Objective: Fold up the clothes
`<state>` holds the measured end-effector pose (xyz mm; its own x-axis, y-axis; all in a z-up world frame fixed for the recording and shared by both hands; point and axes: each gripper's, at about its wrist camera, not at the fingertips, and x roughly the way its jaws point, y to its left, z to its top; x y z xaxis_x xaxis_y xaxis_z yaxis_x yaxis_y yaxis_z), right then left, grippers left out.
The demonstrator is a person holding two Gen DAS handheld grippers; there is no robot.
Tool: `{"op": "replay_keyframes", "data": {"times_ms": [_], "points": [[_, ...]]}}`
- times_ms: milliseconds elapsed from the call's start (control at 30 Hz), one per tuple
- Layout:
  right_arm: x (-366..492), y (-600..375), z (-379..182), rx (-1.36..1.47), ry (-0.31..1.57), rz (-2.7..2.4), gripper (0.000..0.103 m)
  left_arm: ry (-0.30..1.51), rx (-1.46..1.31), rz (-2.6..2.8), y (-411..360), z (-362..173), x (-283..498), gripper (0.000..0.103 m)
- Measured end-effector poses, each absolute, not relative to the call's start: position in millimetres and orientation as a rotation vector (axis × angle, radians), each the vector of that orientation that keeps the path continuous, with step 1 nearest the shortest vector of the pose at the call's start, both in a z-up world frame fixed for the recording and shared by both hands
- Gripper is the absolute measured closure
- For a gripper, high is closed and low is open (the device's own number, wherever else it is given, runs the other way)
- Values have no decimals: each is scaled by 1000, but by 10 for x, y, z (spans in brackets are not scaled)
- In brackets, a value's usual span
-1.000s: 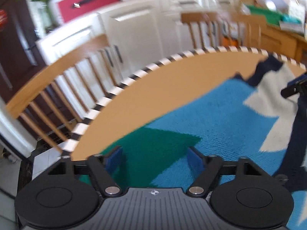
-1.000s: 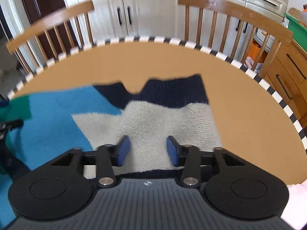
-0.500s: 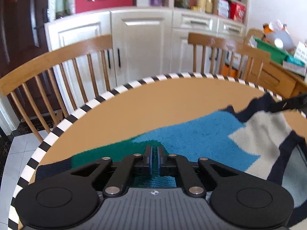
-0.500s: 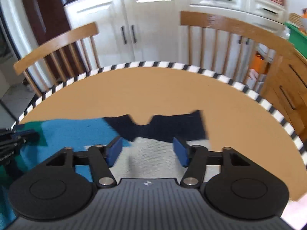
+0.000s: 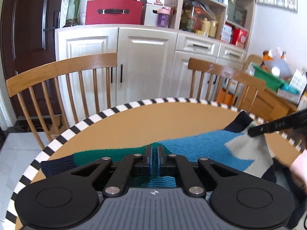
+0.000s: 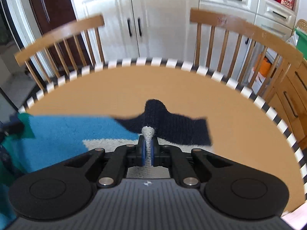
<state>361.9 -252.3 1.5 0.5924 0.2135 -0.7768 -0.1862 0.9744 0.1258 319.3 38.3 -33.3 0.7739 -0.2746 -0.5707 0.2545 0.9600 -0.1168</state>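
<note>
One sweater (image 5: 201, 147) on the round table (image 5: 153, 120), and I count two grippers on it. My left gripper (image 5: 153, 158) is clamped tight on the green-and-blue edge of the knit, pads pressed together with the fabric pinched between them. My right gripper (image 6: 147, 149) has its jaws snapped closed on a tuft of the grey-white knit, which pokes up between the blue pads. In the left view I can see that right gripper coming in from the right edge, biting the grey patch beside the navy corner.

Two wooden chairs behind the table: one on the left (image 5: 63, 72), one on the right (image 5: 220, 74). One red box (image 5: 114, 12) up on the white cabinet (image 5: 145, 61).

Against a second ago: both sets of jaws stood apart over flat fabric then; now both are pinching. The sweater's near edge has come up off the tabletop, and the navy collar end has bunched into a hump.
</note>
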Motion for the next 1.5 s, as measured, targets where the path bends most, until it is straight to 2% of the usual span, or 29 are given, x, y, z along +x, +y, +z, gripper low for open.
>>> {"op": "replay_keyframes", "data": {"times_ms": [200, 267, 333, 400, 500, 533, 600, 633, 733, 767, 833, 933, 1033, 1100, 1233, 1267, 1300, 1367, 1500], "points": [[3911, -2776, 484, 20, 790, 192, 98, 542, -132, -315, 283, -111, 3435, 98], [3973, -2763, 536, -9, 719, 161, 98, 459, -173, -307, 188, -88, 3501, 103], [4088, -2748, 384, -18, 737, 141, 98, 448, -171, -285, 44, -155, 3617, 102], [4220, -2726, 72, -54, 831, 112, 96, 609, -214, -309, -78, -378, 3843, 100], [4313, -2756, -376, -117, 962, 47, 84, 703, -196, -306, -96, -571, 3888, 99], [4296, -2794, -444, -118, 970, 30, 79, 694, -214, -316, -7, -554, 3836, 96], [4167, -2935, -429, -76, 942, 23, 76, 673, -224, -309, 201, -497, 3734, 70], [4108, -3013, -416, -63, 937, 25, 76, 660, -216, -290, 317, -465, 3690, 65], [3981, -3204, -368, -26, 932, 16, 73, 625, -152, -135, 735, -441, 3725, 64], [3957, -3244, -356, 0, 934, 25, 73, 655, -174, -69, 891, -473, 3809, 63], [3922, -3194, -345, 62, 948, 78, 71, 753, -309, -7, 1218, -583, 4015, 56], [3842, -2972, -306, 109, 971, 189, 64, 948, -472, -47, 1452, -796, 4272, 54], [3770, -2573, -235, 22, 969, 302, 64, 1010, -419, -63, 1430, -827, 4368, 50], [3733, -2357, -168, -7, 970, 359, 63, 1031, -389, -45, 1437, -807, 4425, 35], [3808, -2102, -146, 38, 1016, 477, 60, 1020, -437, -36, 1629, -751, 4515, 30], [3857, -2061, -145, 92, 1033, 517, 60, 1051, -459, -74, 1676, -783, 4568, 27], [3914, -2037, -140, 163, 1048, 550, 60, 1073, -480, -123, 1715, -821, 4612, 18], [4059, -1968, -153, 290, 1085, 595, 59, 1105, -517, -223, 1729, -869, 4695, 14], [4372, -1747, -279, 411, 1172, 589, 52, 1189, -726, -323, 1728, -1031, 4786, 15]]}}
